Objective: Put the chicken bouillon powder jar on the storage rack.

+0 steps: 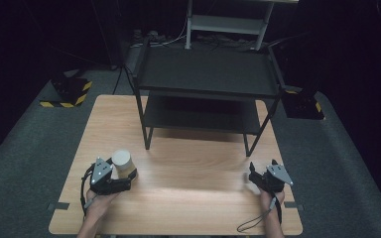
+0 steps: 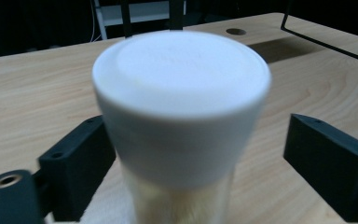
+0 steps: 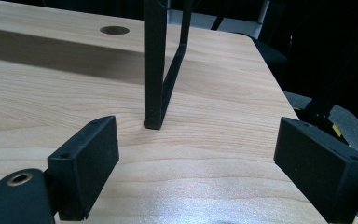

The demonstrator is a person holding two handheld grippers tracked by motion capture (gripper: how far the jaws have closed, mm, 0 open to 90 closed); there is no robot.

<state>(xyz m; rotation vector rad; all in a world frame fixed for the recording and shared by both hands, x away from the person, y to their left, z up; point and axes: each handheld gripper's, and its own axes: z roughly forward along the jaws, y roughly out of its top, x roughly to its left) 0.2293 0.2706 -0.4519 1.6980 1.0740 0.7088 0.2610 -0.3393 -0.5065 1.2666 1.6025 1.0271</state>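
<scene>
While the person's hands sit at the near edge of the wooden table (image 1: 188, 173):
Left gripper (image 1: 124, 177): jaws partly open, astride the white-lidded jar (image 2: 182, 116) — the left pad looks against it, the right stands clear.
Jar: upright, near-left on the table.
Right gripper (image 3: 196, 168): jaws wide, empty — facing the black rack's leg (image 3: 154, 65).

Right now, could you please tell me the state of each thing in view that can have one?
White-capped container: upright on the table, cap on, standing between the left gripper's jaws.
Left gripper: jaws around the container; left one touches it, right one stands apart.
Right gripper: open, nothing between its jaws.
Black shelf rack: upright at the table's far side, both shelves bare.
</scene>
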